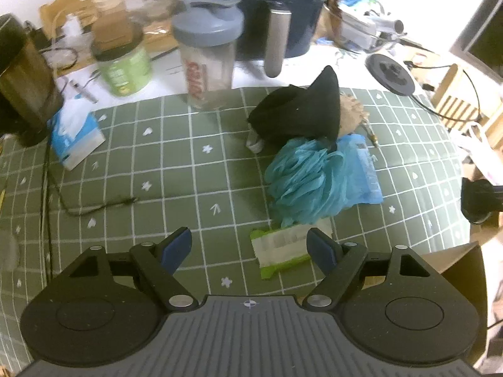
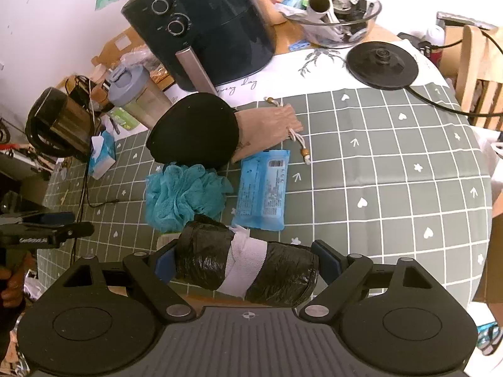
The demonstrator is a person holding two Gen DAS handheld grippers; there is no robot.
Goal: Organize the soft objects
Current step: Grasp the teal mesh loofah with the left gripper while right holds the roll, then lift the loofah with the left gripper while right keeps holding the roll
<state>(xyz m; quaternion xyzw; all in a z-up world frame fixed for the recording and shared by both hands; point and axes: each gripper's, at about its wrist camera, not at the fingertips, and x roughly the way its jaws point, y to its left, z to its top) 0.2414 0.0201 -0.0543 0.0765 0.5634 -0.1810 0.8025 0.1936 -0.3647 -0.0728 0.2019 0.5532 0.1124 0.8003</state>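
Carefully now: the right tongs (image 2: 242,267) pinch a crinkly black plastic roll (image 2: 245,267) banded in white, near the table's (image 2: 393,172) front edge; set it down gently beside the frilly teal mesh pouf (image 2: 182,194). Left tongs (image 1: 250,248) hang spread, probably empty, over the checked cloth.

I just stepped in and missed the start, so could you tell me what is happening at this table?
A person is sorting soft things with two handheld grippers. The right gripper is clamped on a black plastic roll banded in white, held above the green checked tablecloth. The left gripper is open and empty, near a green-and-white cloth. A teal bath pouf, blue wipes pack and black hat lie clustered together.
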